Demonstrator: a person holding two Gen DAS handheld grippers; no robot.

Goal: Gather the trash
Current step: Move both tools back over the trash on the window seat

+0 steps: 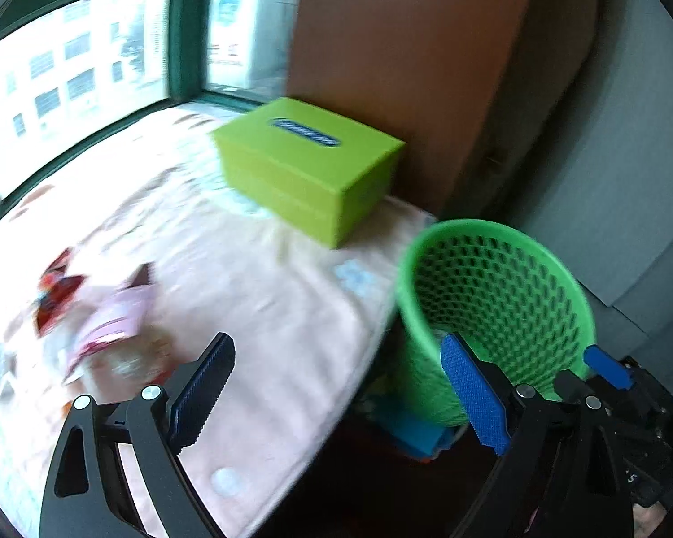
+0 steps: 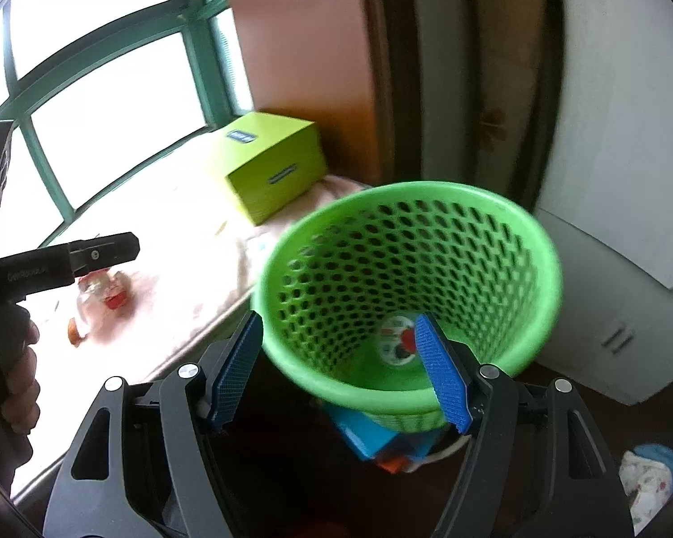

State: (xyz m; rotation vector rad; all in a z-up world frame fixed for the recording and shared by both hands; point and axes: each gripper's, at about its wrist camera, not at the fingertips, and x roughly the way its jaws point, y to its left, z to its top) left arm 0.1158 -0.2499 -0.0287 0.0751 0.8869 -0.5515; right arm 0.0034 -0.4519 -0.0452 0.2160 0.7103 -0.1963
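A green mesh waste basket [image 1: 493,296] stands beside the table's right edge; in the right wrist view the basket [image 2: 408,287] holds a round printed piece of trash [image 2: 397,340] at its bottom. Crumpled red and pink wrappers [image 1: 94,314] lie blurred on the pink cloth at the left; they also show in the right wrist view [image 2: 103,291]. My left gripper [image 1: 336,394] is open and empty above the table's edge, right of the wrappers. My right gripper [image 2: 341,372] is open and empty over the basket's near rim. The left gripper [image 2: 107,246] also shows from the side in the right wrist view, above the wrappers.
A lime green tissue box [image 1: 309,166] sits at the back of the table by a brown cabinet [image 1: 404,67]. Windows [image 1: 67,76] line the far side. Blue and orange objects [image 2: 372,439] lie under the basket. A white cupboard [image 2: 628,269] stands at right.
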